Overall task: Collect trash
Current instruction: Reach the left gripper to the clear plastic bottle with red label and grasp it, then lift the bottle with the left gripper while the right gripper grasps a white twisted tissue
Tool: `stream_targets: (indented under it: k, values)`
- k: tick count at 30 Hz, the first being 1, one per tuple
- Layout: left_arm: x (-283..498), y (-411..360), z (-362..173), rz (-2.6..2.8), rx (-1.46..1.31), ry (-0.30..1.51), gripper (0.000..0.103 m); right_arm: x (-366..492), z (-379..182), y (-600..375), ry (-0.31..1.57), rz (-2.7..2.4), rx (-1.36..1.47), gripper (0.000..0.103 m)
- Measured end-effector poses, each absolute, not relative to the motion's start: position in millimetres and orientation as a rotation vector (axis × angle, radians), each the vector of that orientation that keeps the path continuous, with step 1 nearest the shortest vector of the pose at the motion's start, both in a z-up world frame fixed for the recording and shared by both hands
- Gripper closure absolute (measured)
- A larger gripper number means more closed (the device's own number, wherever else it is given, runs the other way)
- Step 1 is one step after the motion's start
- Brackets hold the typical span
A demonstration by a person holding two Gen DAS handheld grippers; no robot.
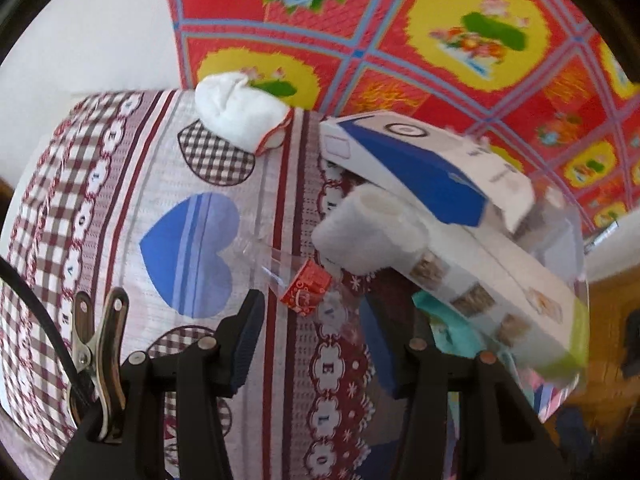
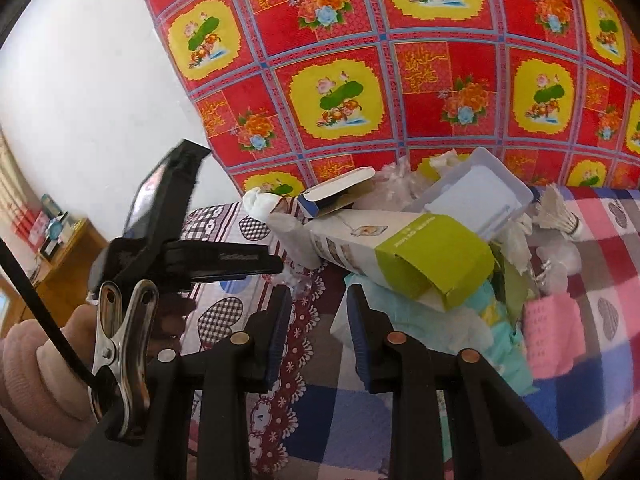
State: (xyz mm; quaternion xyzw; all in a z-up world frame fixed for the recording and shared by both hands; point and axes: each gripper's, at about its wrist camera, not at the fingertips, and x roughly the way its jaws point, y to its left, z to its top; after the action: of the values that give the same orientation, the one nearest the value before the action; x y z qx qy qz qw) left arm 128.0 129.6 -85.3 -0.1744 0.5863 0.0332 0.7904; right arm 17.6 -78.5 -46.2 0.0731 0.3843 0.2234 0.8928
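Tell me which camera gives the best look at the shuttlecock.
The right wrist view. The shuttlecock lies there unblocked at the far right of the trash pile, white feathers and cork end both visible. The left wrist view does not show it at all; boxes fill that side.

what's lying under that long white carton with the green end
Under the long white carton there is crumpled pale teal paper at its green end and a white paper roll at its other end. Whatever is deeper in the pile is covered.
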Motion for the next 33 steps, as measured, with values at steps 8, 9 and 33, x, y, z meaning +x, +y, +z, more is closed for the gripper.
stream_targets:
  k: [8, 9, 33]
  values:
    - [139.5, 118.3, -99.6, 0.146, -0.376, 1.287, 0.051, 29.8, -48.7, -92.0, 0.807, 0.515, 0.147, 0.073]
    - [140.6, 116.6, -102.1, 0.152, -0.374, 1.294, 0.051, 31.0, -48.7, -93.9, 0.808, 0.519, 0.148, 0.073]
    - [120.4, 133.5, -108.8, 0.117, -0.290, 1.267, 0.071, 36.9, -49.0, -84.7, 0.792, 0.523, 0.151, 0.073]
